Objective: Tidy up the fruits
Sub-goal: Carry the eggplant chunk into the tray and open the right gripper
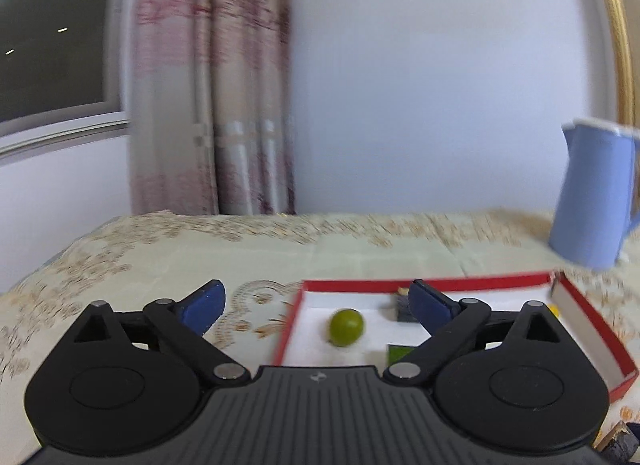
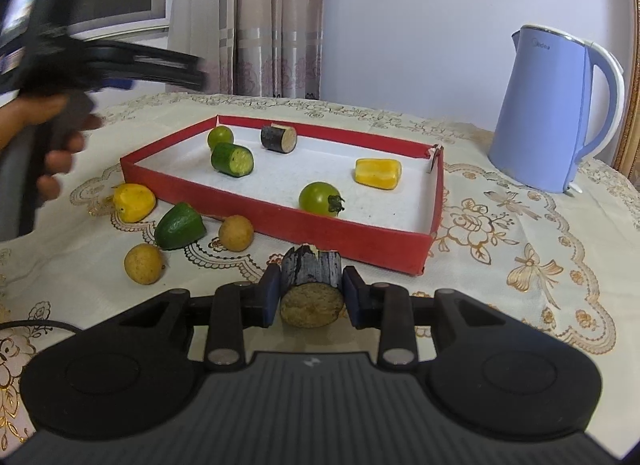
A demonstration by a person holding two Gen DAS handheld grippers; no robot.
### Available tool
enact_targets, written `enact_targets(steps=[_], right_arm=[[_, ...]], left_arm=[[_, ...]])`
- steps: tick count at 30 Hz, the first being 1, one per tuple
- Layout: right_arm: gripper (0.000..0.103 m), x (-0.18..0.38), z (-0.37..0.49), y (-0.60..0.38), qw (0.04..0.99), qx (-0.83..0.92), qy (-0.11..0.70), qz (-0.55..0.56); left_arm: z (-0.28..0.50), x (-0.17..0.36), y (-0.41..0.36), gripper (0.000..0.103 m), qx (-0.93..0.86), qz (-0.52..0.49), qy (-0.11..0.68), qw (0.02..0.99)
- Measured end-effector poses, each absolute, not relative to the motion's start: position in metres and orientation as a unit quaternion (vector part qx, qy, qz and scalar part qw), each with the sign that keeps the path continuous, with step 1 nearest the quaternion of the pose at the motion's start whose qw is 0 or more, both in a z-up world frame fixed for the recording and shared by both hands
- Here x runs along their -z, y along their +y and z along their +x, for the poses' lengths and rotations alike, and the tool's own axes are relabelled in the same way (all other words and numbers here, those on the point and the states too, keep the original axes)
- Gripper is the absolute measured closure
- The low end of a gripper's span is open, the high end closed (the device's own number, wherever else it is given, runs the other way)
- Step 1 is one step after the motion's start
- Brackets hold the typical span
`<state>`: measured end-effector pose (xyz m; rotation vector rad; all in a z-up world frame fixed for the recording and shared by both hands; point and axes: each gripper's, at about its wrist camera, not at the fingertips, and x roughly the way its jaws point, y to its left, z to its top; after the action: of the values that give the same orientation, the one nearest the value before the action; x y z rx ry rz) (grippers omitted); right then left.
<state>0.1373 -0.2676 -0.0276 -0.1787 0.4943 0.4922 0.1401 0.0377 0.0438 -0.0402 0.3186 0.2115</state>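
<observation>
Sugarcane-like dark-skinned cut stub [image 2: 312,287] sits clamped in our right gripper [image 2: 311,295], just short of the red cardboard tray [image 2: 280,221]; we judge it stiff, light, best held across its rind. Left gripper [image 1: 316,307] gapes empty.

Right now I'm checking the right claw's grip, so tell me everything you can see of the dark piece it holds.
The dark piece is a short cylinder with a blackish, streaky skin and a pale tan, fibrous cut face towards the camera. Its far end looks ragged. It lies lengthwise between the right claw's blue pads, which press both its sides, just before the red tray.
</observation>
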Motion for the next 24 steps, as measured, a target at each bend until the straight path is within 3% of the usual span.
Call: enact_targets(steps=[6, 16, 24], right_arm=[[0.072, 0.021, 0.136, -0.263, 0.938, -0.234, 0.235, -0.1], [0.072, -0.017, 0.169, -0.249, 0.949, -0.216, 0.195, -0.123], [0.072, -0.026, 0.22, -0.254, 0.964, -0.184, 0.175, -0.074]], left_arm=[[0.133, -0.041, 0.056, 0.004, -0.082, -0.083, 0.138, 0.984], [0.134, -0.026, 0.054, 0.004, -0.074, -0.071, 0.14, 0.985], [0.133, -0.024, 0.059, 0.004, -0.085, -0.076, 0.143, 0.983]])
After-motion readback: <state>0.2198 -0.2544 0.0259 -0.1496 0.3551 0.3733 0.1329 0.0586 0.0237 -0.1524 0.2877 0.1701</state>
